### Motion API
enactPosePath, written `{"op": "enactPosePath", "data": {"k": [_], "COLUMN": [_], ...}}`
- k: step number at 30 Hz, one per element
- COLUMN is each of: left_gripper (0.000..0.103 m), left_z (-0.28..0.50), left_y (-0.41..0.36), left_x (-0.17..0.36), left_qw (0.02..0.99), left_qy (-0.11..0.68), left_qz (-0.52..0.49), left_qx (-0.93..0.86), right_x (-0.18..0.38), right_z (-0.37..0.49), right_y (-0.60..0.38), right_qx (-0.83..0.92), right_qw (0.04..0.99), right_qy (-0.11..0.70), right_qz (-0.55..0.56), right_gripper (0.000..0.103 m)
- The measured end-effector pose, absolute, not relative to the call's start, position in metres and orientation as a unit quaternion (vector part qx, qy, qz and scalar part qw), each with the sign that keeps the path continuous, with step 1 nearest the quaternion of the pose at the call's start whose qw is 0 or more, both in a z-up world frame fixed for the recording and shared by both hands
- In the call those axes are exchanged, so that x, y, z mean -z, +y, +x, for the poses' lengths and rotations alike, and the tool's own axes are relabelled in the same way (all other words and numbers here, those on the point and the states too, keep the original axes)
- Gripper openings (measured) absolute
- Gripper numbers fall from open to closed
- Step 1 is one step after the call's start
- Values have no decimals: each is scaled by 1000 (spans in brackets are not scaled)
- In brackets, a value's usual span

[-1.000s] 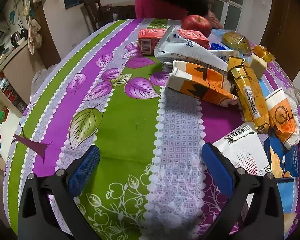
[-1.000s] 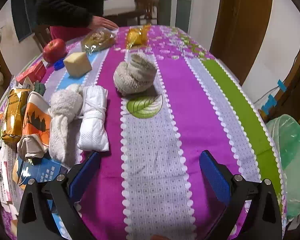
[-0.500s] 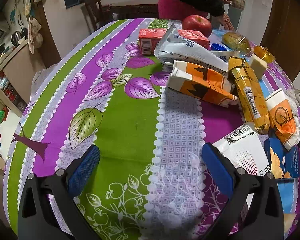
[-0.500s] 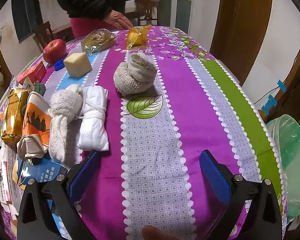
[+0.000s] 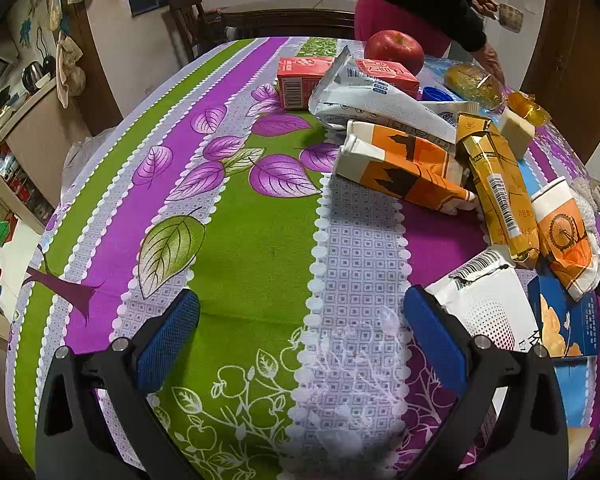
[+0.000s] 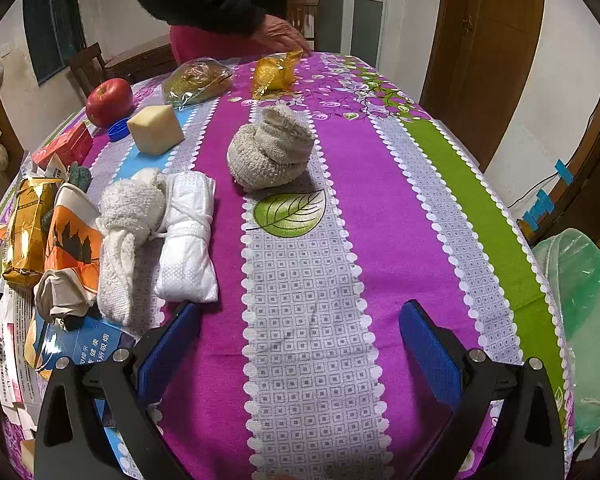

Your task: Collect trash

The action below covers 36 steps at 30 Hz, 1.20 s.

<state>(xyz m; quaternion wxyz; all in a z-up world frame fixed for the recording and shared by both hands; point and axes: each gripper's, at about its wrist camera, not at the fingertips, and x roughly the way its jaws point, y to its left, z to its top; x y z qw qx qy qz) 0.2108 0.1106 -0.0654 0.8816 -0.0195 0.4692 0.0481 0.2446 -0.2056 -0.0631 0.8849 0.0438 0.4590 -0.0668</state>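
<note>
Both the left hand-held gripper [image 5: 300,332] and the right hand-held gripper [image 6: 298,330] are wide open and empty above the bench [image 5: 260,248], so either could grab the round red apple [image 5: 395,49] instead of the flat orange-and-white carton [image 5: 400,168] lying in the trash pile.
</note>
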Motion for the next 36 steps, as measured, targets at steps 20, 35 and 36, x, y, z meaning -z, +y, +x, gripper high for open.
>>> {"op": "enactPosePath", "data": {"k": [20, 35, 36], "left_gripper": [98, 98, 98], "left_z": [211, 211, 211], "left_y": [111, 111, 111], "left_x": [66, 66, 66], "left_qw": [882, 882, 882], "left_qy": [469, 468, 468], "left_qz": [-19, -19, -20], "left_qx": [-48, -49, -49], "right_x": [63, 62, 62], "right_z": [243, 244, 243], "right_y": [-205, -206, -206], "right_qx": [70, 68, 67], "right_qw": [885, 885, 885], "right_qy": [459, 459, 458], "right_qz": [43, 45, 45], "right_gripper": [100, 100, 100]}}
